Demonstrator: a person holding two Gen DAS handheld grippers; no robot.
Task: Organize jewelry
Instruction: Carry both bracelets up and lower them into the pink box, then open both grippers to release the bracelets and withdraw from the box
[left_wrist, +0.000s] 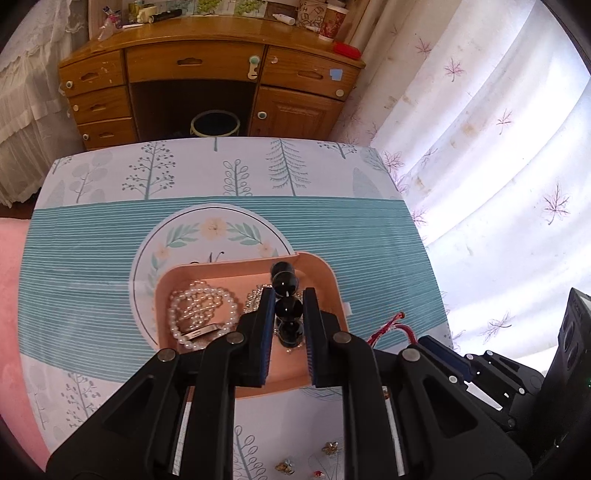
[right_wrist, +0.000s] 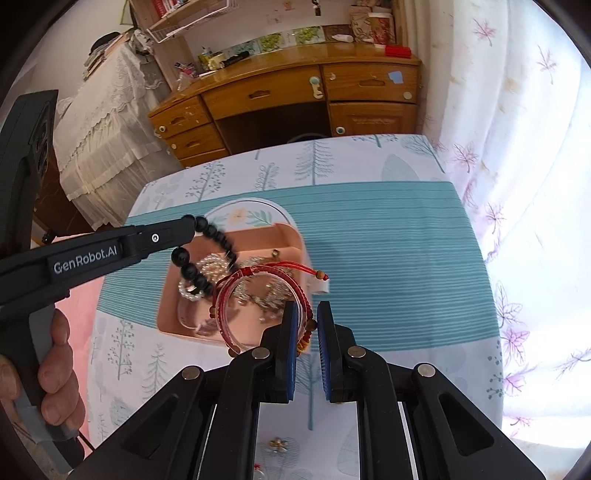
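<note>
A tabletop (left_wrist: 92, 236) covered by a cloth printed with teal stripes and trees carries a pink tray (left_wrist: 325, 275) near its middle, over the round floral emblem. Inside the tray lie a pearl bracelet (left_wrist: 201, 310) toward its left side and a silvery chain piece (left_wrist: 255, 297) beside it. The left gripper (left_wrist: 289, 321) is clenched on a black bead bracelet (left_wrist: 285, 282), which hangs from its pads above the tray; in the right wrist view the same beads loop down from that gripper's tip over the tray's left part. The right gripper (right_wrist: 307, 332) is clamped on a red cord bracelet (right_wrist: 258, 280), whose loop hangs above the tray's near right side, its knotted tail reaching toward the tray's right rim. A hand (right_wrist: 59, 373) grips the left gripper's handle. Small flower-shaped earrings (left_wrist: 306, 461) lie on the cloth near the tabletop's near edge.
</note>
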